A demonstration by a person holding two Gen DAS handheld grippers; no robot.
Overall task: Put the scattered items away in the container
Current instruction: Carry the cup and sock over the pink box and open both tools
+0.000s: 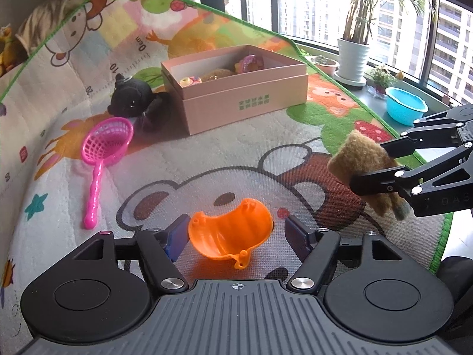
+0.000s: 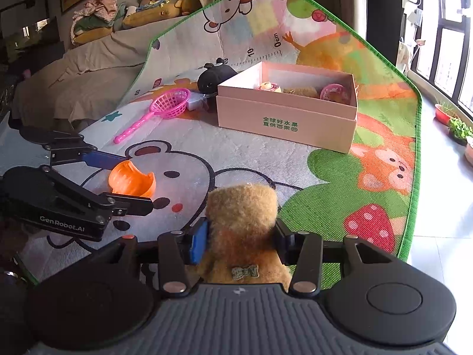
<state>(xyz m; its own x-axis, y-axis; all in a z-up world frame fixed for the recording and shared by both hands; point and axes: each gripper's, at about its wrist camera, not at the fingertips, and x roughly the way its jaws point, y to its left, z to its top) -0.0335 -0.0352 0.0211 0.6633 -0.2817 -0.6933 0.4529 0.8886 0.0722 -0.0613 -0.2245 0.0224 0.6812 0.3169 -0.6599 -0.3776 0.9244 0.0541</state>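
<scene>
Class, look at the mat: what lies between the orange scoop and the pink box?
Only bare play mat lies between the orange scoop and the pink box; no toy sits on that stretch. The right wrist view shows it best.

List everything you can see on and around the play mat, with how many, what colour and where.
box: one, pink, far side of the mat, open, small toys inside
plush toy: one, black, against the box
toy net: one, pink, on the mat near the plush toy
scoop: one, orange, on the mat between the left gripper's fingers
teddy bear: one, brown, clamped in the right gripper
mat: one, cartoon print, green edge
basin: one, blue, by the window
left gripper: black, open around the scoop
right gripper: black, shut on the bear
</scene>
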